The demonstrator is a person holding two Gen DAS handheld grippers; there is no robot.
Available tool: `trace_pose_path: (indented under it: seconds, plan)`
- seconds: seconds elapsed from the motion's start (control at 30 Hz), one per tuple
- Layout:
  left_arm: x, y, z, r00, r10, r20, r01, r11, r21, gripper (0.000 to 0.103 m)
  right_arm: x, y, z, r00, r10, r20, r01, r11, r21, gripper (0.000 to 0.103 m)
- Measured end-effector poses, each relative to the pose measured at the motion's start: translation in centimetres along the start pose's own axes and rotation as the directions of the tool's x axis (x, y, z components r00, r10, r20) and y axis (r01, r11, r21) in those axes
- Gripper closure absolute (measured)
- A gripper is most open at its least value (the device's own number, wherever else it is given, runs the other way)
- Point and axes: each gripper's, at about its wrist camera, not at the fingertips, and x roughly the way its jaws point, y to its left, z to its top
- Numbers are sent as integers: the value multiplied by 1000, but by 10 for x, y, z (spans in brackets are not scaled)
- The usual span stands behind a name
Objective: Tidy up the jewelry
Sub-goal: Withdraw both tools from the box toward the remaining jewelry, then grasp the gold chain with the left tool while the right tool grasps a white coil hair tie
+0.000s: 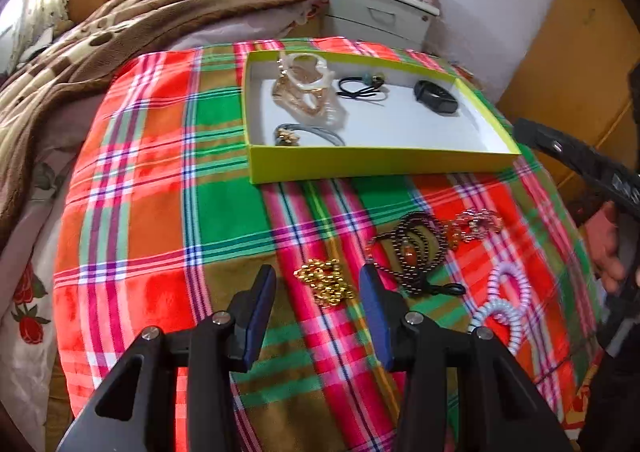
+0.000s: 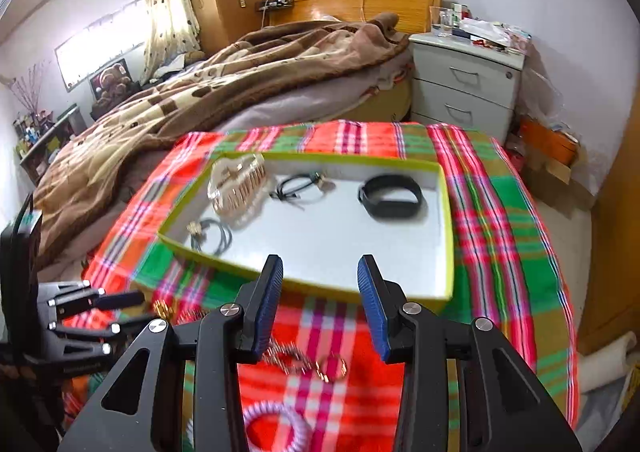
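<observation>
A shallow yellow-green box (image 1: 360,163) (image 2: 448,252) lies on the plaid cloth. It holds a clear hair claw (image 1: 308,92) (image 2: 238,184), a black band (image 1: 436,96) (image 2: 390,196), a black cord (image 1: 360,88) and a grey cord bracelet (image 1: 308,132). On the cloth in front lie a gold bead chain (image 1: 326,282), a dark bead necklace (image 1: 416,248), a small metallic piece (image 1: 476,224) (image 2: 304,362) and a pastel spiral hair tie (image 1: 504,304) (image 2: 276,428). My left gripper (image 1: 318,284) is open, straddling the gold chain from just above. My right gripper (image 2: 320,278) is open and empty above the metallic piece.
The plaid cloth (image 1: 160,172) covers the foot of a bed with a brown blanket (image 1: 100,44) behind. A white nightstand (image 2: 468,84) stands at the back right. The left gripper (image 2: 100,316) shows at the right wrist view's left edge.
</observation>
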Motion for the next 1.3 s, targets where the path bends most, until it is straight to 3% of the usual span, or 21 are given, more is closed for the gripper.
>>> trace_pose_path:
  seconds: [0.4, 0.8, 1.17, 1.3]
  plan:
    - [8, -7, -2, 999, 36, -6, -36, 999, 27, 58, -24, -15, -41, 999, -32, -9, 33, 998, 60, 63]
    - [9, -16, -5, 993, 116, 26, -117, 991, 68, 58, -19, -7, -84, 996, -1, -93, 5, 999, 42, 63]
    - [5, -7, -8, 989, 145, 39, -146, 988, 41, 90, -11, 0, -93, 991, 36, -128, -33, 999, 30, 63]
    - [4, -2, -8, 989, 141, 41, -142, 990, 20, 93, -6, 0, -95, 988, 51, -146, -47, 998, 34, 63]
